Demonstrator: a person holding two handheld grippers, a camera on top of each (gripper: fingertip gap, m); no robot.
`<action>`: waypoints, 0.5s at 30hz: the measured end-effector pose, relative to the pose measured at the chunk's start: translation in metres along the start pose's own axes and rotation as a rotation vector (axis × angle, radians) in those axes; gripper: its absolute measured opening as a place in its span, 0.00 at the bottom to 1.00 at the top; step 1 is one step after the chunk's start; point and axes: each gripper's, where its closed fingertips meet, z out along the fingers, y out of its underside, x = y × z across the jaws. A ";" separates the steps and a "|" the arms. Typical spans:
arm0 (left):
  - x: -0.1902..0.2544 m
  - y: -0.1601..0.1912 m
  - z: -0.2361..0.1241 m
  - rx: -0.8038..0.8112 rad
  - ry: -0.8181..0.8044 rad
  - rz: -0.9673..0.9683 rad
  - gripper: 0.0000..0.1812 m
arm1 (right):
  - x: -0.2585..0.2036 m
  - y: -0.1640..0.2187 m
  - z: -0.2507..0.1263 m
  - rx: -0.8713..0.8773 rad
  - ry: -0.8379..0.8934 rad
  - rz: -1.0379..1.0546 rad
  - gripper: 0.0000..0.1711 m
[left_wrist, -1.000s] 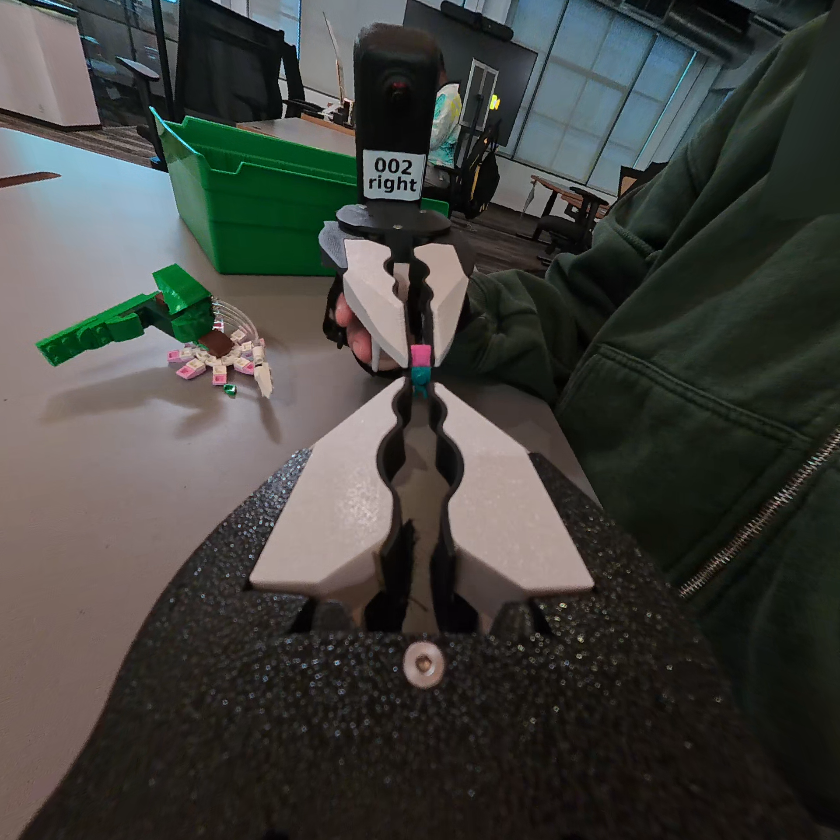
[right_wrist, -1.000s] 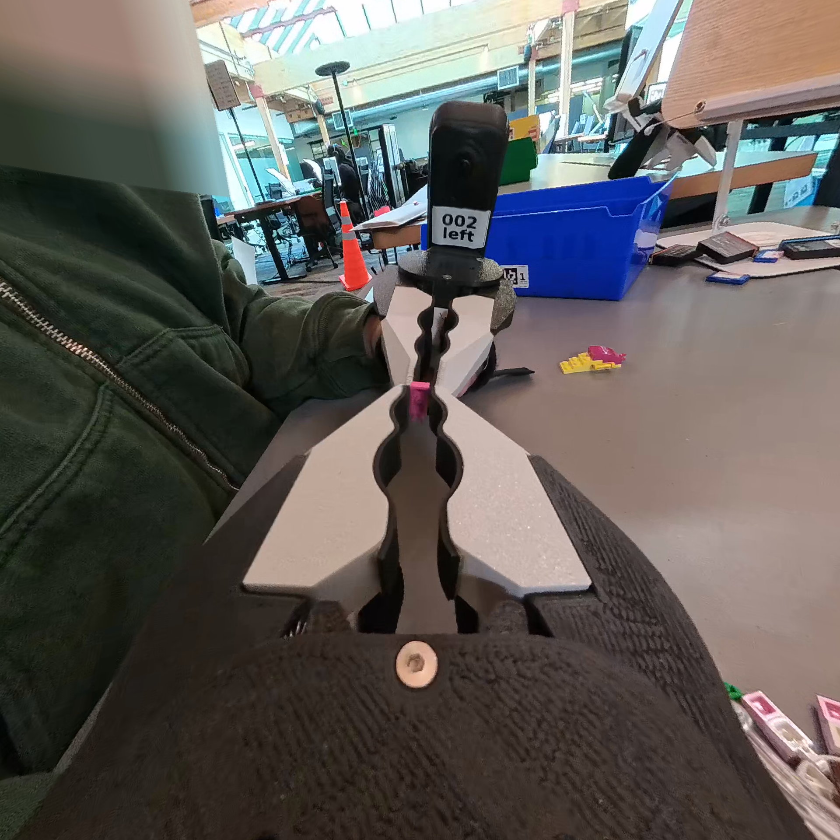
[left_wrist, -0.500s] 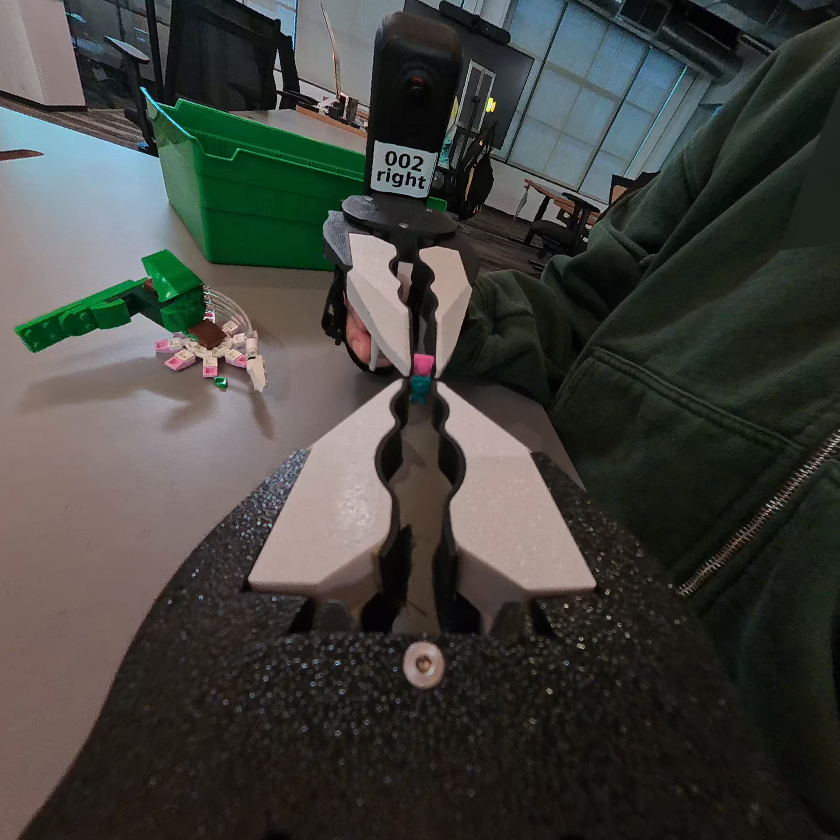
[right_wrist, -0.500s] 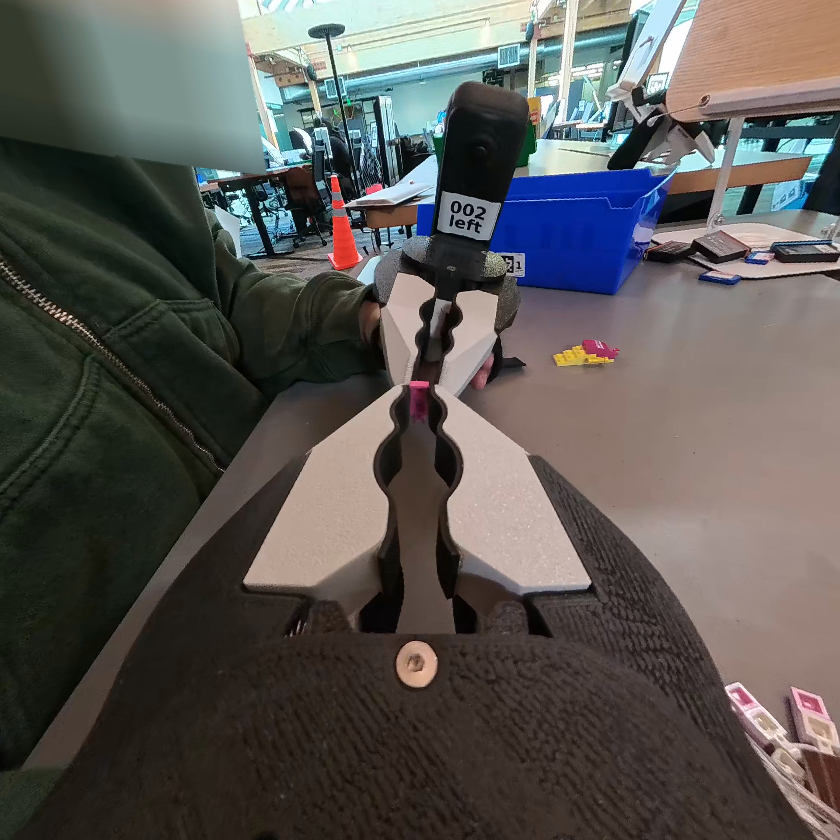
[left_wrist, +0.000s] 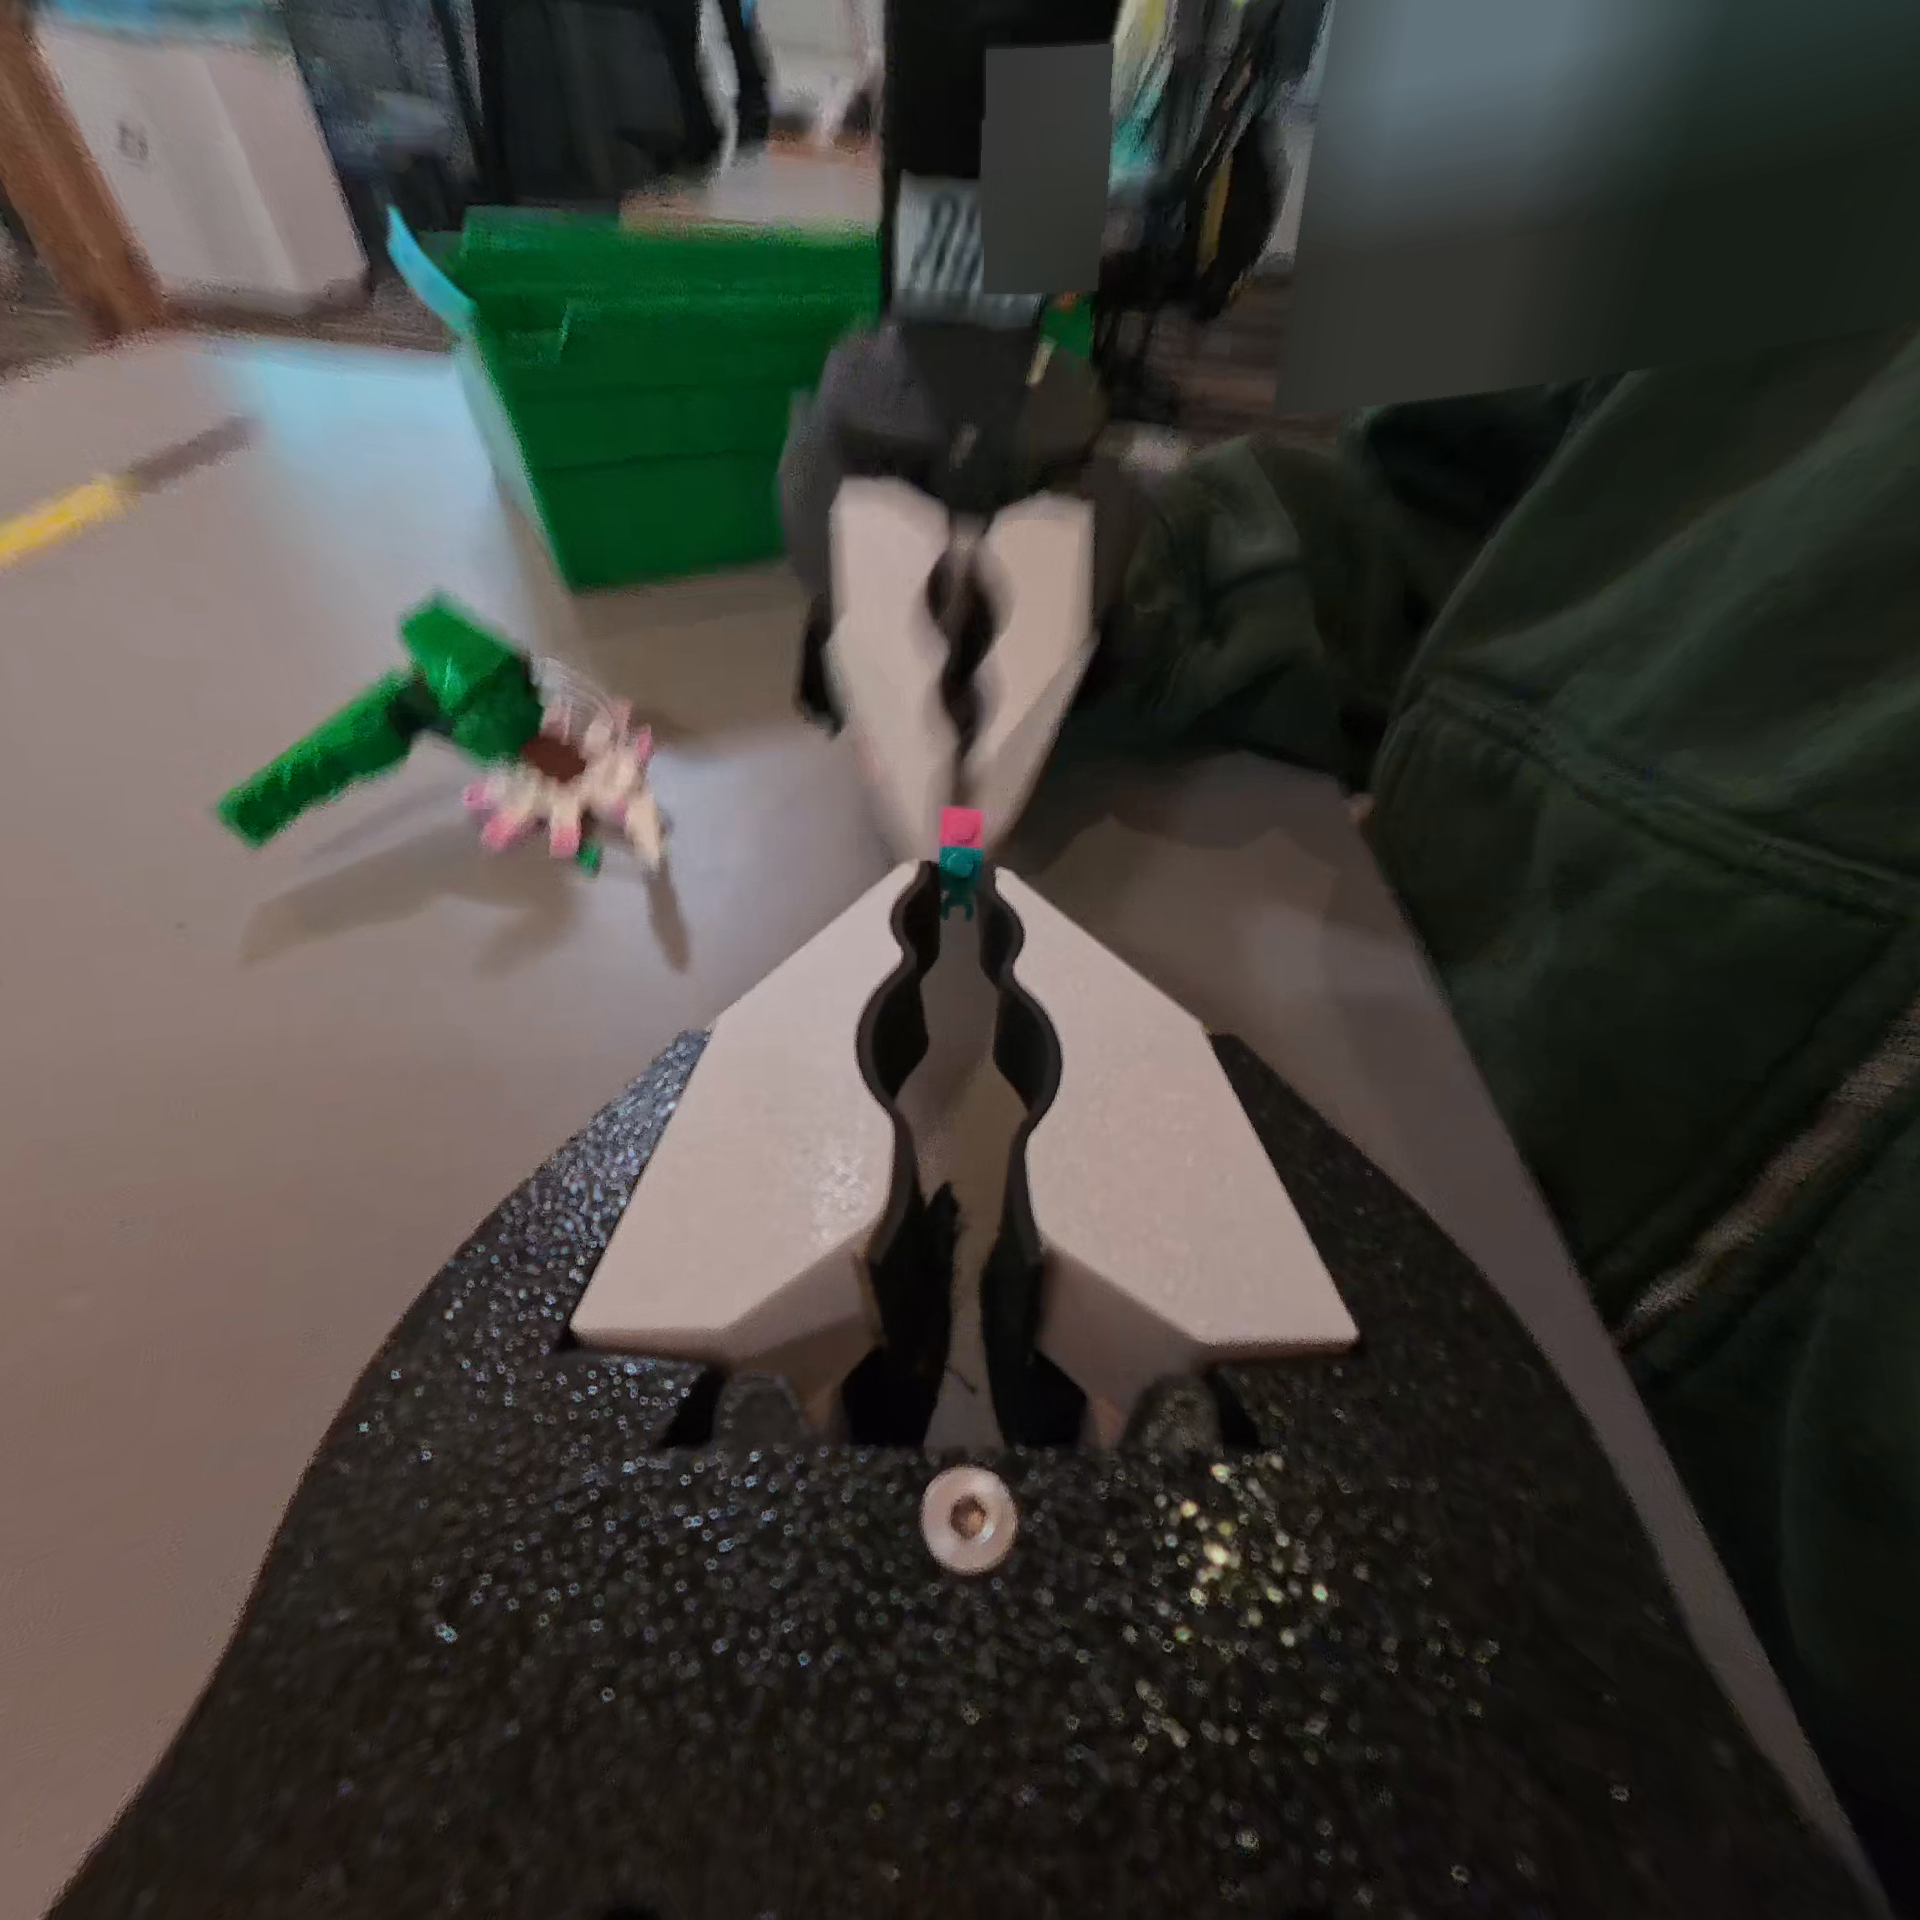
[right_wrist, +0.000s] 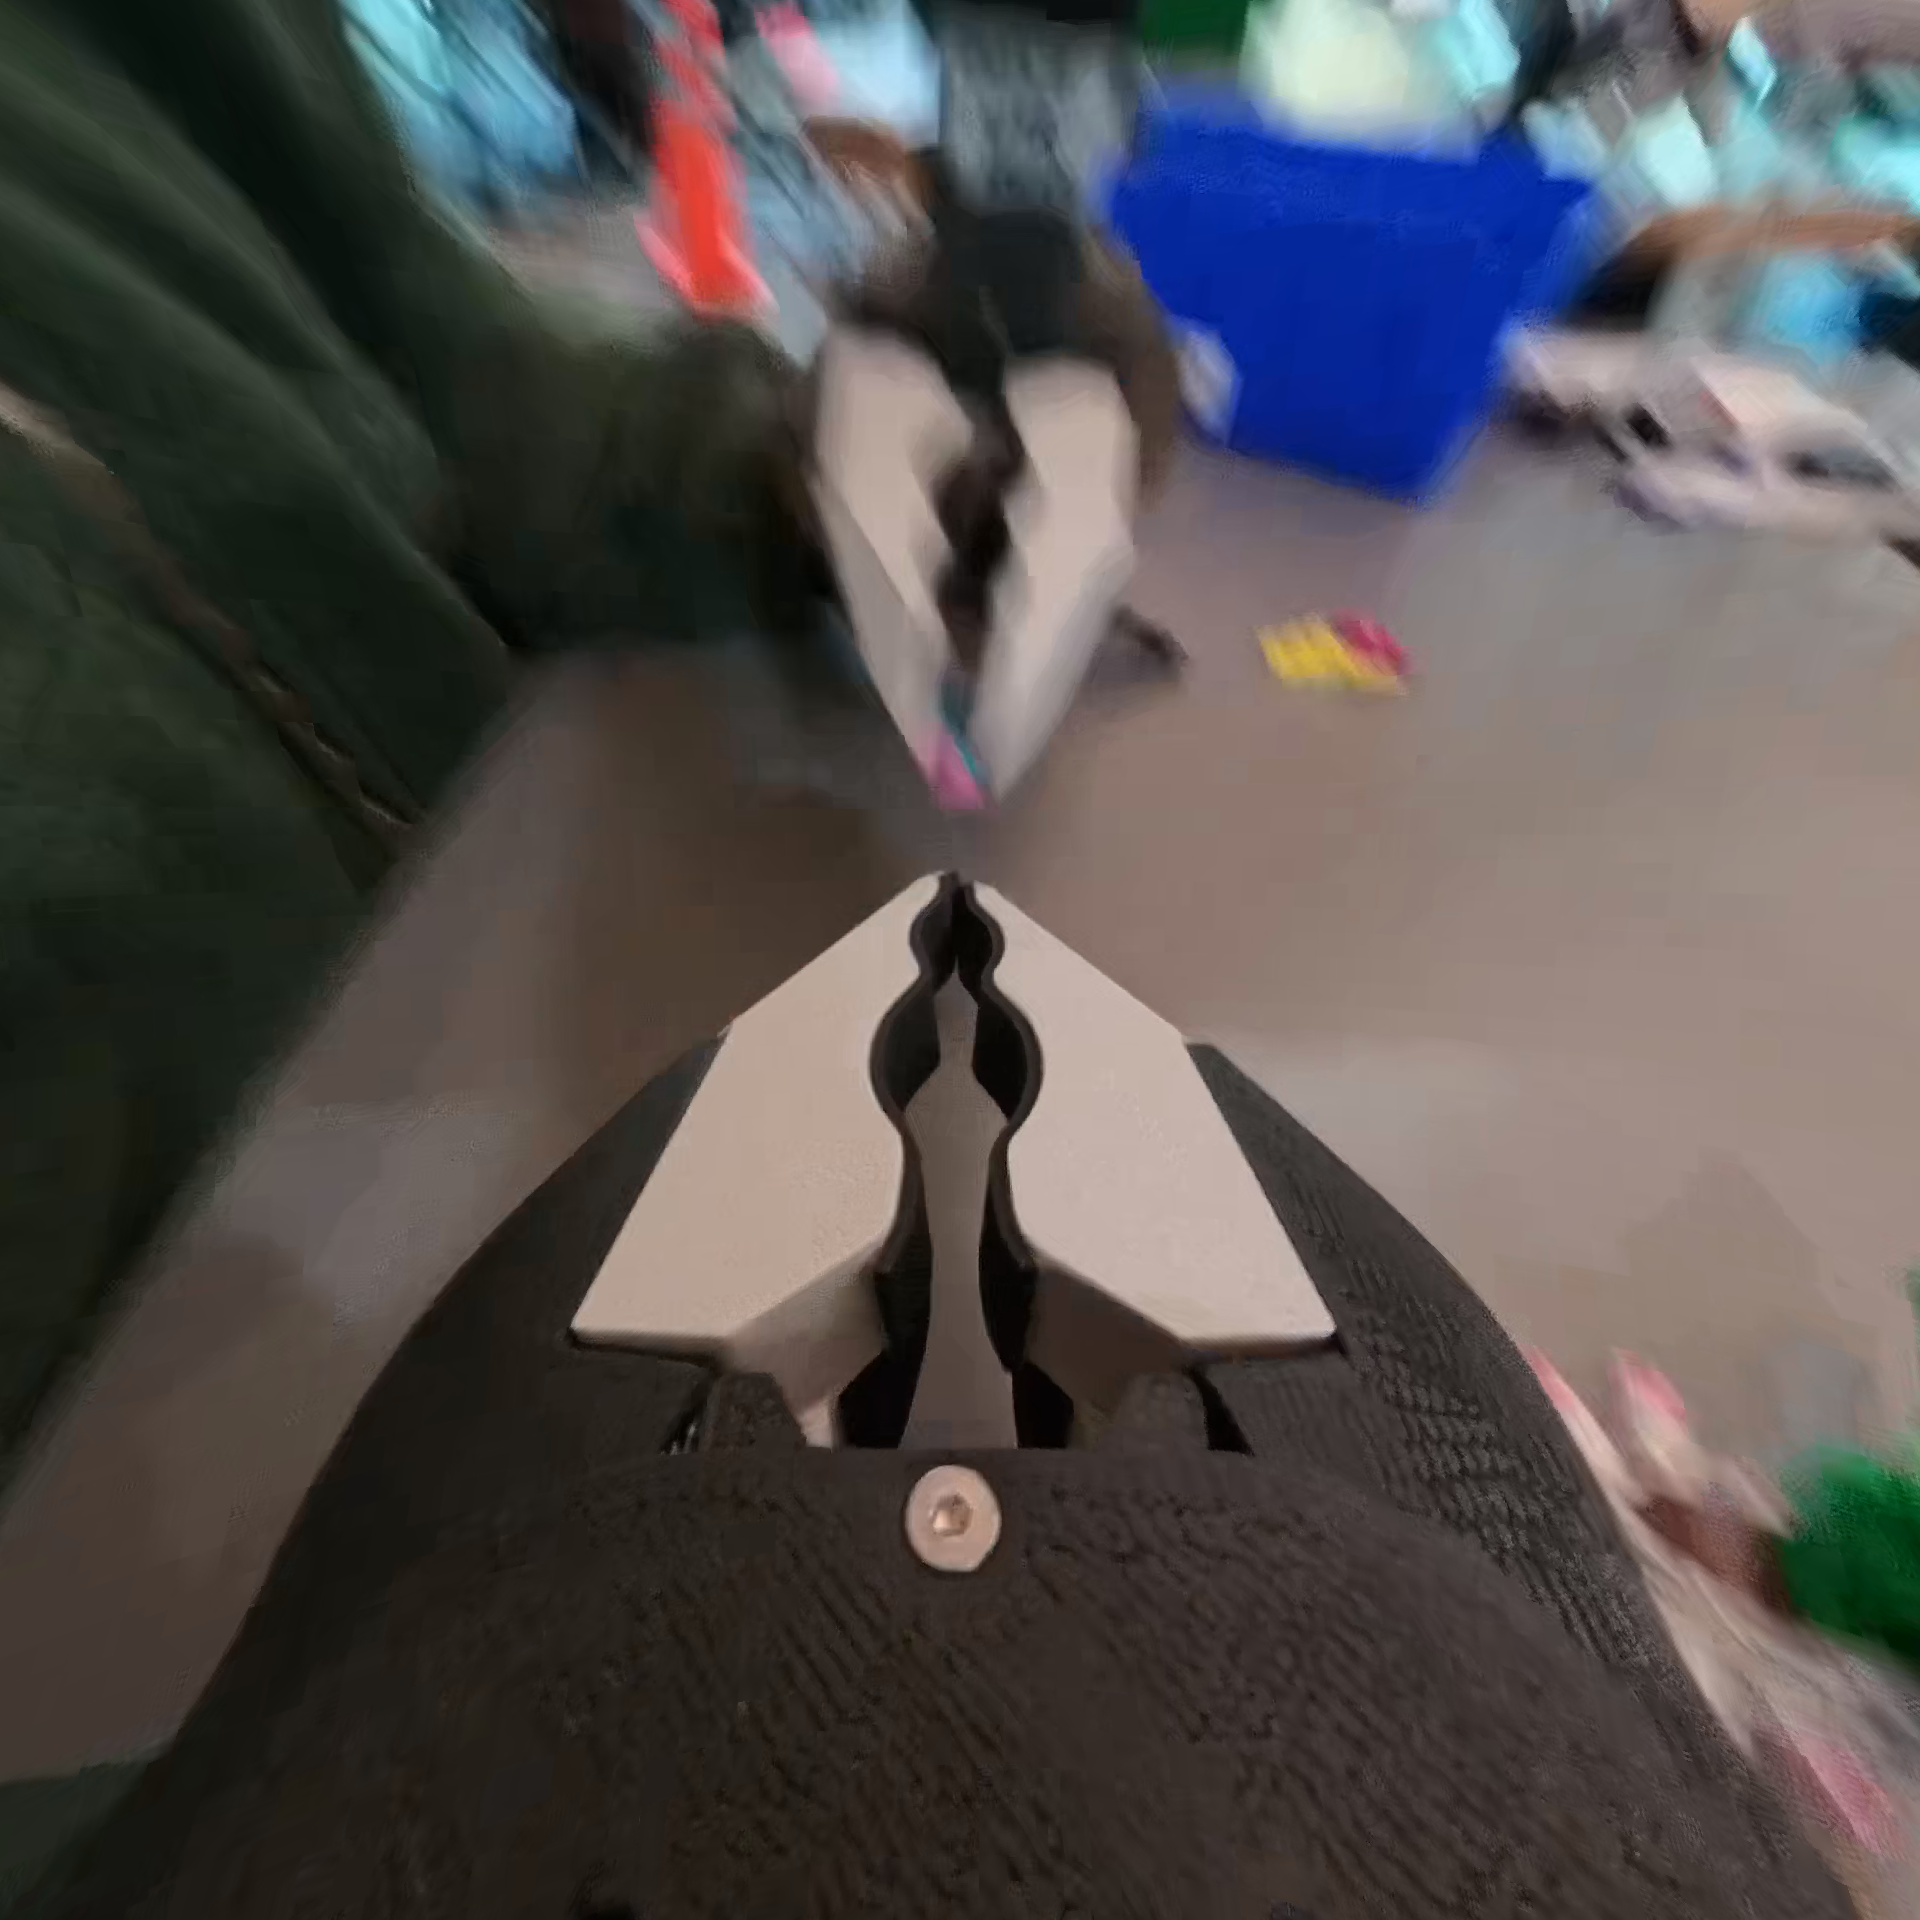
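Observation:
My left gripper (left_wrist: 957, 878) is shut on a small teal piece (left_wrist: 958, 883) with a pink brick (left_wrist: 962, 826) stuck on its far end. My right gripper (left_wrist: 958, 795) faces it tip to tip, just beyond the pink brick. In the right wrist view my right gripper (right_wrist: 952, 883) has its jaws closed together with nothing between them. A short gap ahead, the left gripper (right_wrist: 961, 774) holds the pink and teal pieces (right_wrist: 956, 764). Both views are blurred. Both grippers are above the grey table (left_wrist: 312, 1039).
A green bin (left_wrist: 644, 395) stands behind. A green, pink and white brick model (left_wrist: 488, 727) lies left of the grippers and also shows in the right wrist view (right_wrist: 1849, 1538). A blue bin (right_wrist: 1340, 291) and yellow and pink bricks (right_wrist: 1330, 655) lie ahead. A green-jacketed person (left_wrist: 1662, 831) is close by.
The right gripper has let go of the pink brick, drawn back a little and closed empty. The pink brick now stays on the teal piece in the left gripper. Both views tilted and blurred.

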 end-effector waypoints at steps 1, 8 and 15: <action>0.001 -0.022 -0.014 0.133 0.024 -0.026 0.02 | 0.004 0.012 -0.003 -0.050 0.029 -0.008 0.00; -0.013 -0.002 -0.006 0.020 -0.059 0.014 0.03 | 0.004 -0.028 0.000 0.218 -0.054 0.174 0.00; -0.032 -0.005 -0.006 -0.032 -0.297 0.226 0.03 | 0.024 -0.042 -0.002 0.364 -0.069 0.482 0.07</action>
